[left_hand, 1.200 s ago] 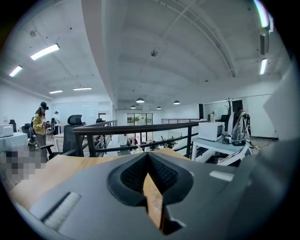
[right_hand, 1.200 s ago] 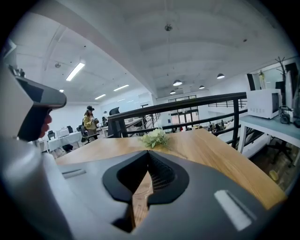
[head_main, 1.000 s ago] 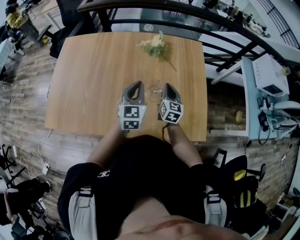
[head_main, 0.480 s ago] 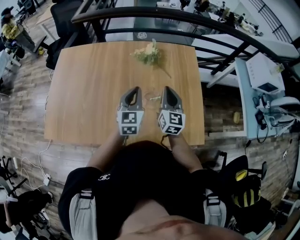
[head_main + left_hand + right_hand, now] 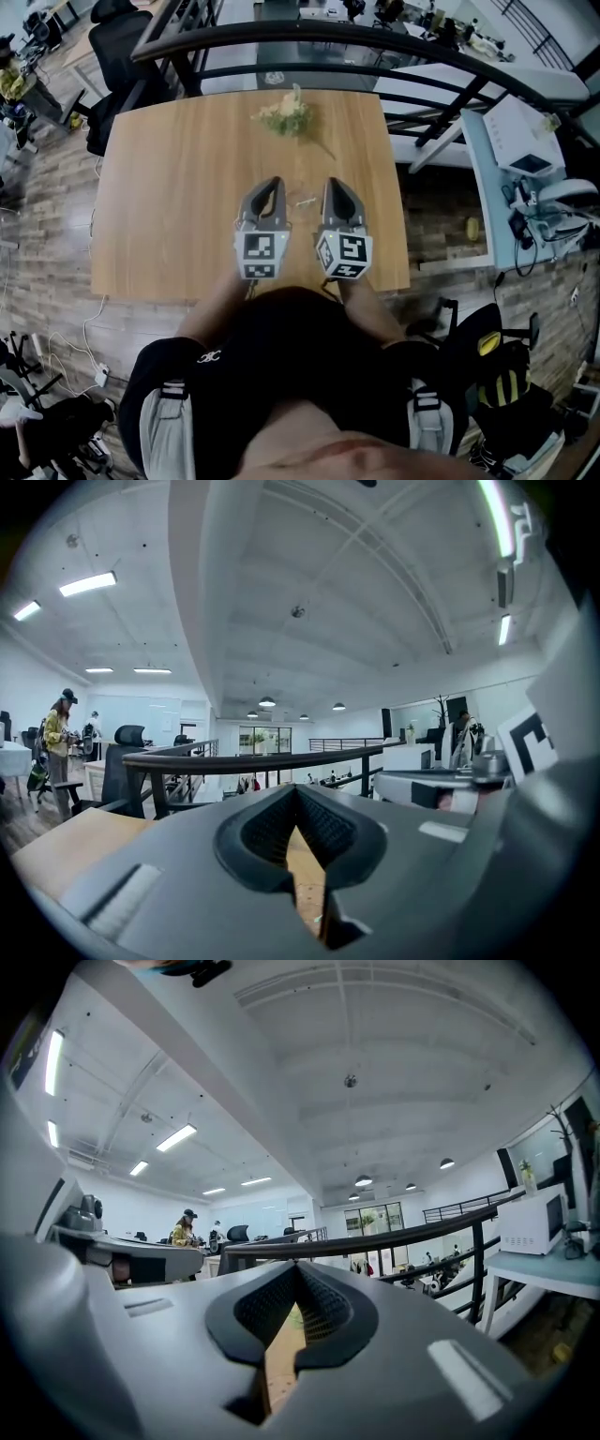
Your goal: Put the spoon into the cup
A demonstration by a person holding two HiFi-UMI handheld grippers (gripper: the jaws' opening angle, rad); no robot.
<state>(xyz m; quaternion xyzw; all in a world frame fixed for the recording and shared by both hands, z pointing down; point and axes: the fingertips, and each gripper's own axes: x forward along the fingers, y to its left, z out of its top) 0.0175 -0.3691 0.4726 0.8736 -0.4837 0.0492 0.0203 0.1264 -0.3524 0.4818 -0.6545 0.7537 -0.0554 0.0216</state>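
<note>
Over the near half of the wooden table (image 5: 178, 178), my two grippers hang side by side and point away from me, about level. The left gripper (image 5: 272, 183) is shut, its ribbed pads (image 5: 272, 827) meeting at the tip with nothing between them. Just to its right, the right gripper (image 5: 333, 183) is shut and empty as well, its pads (image 5: 323, 1312) touching at the tip. Between the two tips a small pale thing (image 5: 305, 200) lies on the table. It is too small to tell whether it is the spoon or the cup.
A bunch of pale flowers (image 5: 284, 114) lies near the table's far edge. A dark curved railing (image 5: 375, 42) runs behind the table. A white desk (image 5: 525, 141) with devices stands at the right, an office chair (image 5: 117, 56) at the far left.
Both grippers have risen from the table toward the camera, the right one more, and have stayed shut and side by side. The head view has shifted a little.
</note>
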